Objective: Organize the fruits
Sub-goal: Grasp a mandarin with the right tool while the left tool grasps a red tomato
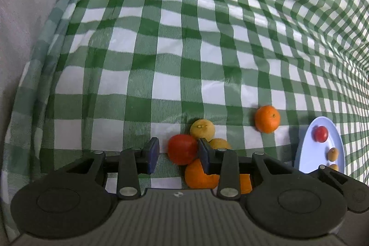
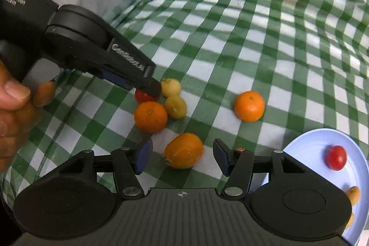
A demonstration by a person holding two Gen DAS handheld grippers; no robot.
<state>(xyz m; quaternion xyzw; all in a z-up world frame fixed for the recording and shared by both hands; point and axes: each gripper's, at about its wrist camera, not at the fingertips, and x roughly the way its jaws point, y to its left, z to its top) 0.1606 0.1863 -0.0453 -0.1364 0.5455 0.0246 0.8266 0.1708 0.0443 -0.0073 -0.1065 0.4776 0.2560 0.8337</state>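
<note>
A: Where does the left gripper (image 1: 178,155) stand?

B: Jaws partly apart over the fruit cluster; a red tomato (image 1: 182,149) sits in the gap, beside the right-hand pad; whether that pad touches it, I cannot tell; the other pad stands clear.

A: And the right gripper (image 2: 182,157)?

B: Jaws spread wide around an orange (image 2: 184,150) on the green checked cloth (image 2: 230,38); neither pad presses it.

A: The remaining fruit?

B: Two yellow fruits (image 2: 174,97) and another orange (image 2: 150,116) crowd near the tomato; a lone orange (image 2: 249,105) lies apart; the blue plate (image 2: 306,149) carries a small tomato (image 2: 336,157).
</note>
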